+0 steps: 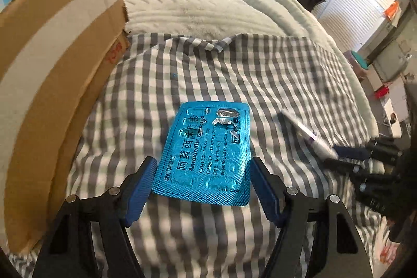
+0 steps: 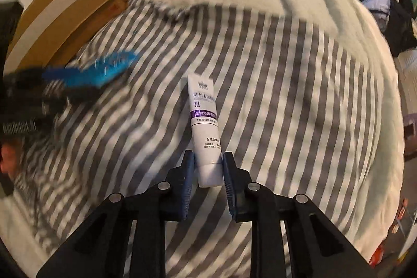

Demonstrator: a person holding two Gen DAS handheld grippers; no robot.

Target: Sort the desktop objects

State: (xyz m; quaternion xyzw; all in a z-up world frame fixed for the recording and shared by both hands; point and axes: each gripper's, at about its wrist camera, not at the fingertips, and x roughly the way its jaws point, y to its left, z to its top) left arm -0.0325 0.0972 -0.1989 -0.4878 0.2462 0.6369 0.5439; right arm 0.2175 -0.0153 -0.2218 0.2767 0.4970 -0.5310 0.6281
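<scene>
The left gripper (image 1: 203, 179) is clamping the near end of a blue blister pack (image 1: 208, 150), jaws wide, over the striped sheet (image 1: 273, 74). The right gripper (image 2: 208, 166) is pinching the cap end of a white tube (image 2: 204, 121), which is pointing forward from its narrow jaws.

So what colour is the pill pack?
Bright blue, silver where foil is torn: the amoxicillin blister pack, clearest in the left wrist view.

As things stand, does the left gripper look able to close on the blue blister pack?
Probably yes. The blue blister pack already lies between the left gripper fingers, its edges at or near both pads, and nothing on the striped sheet blocks it. The tube lies clear, off to the side.
</scene>
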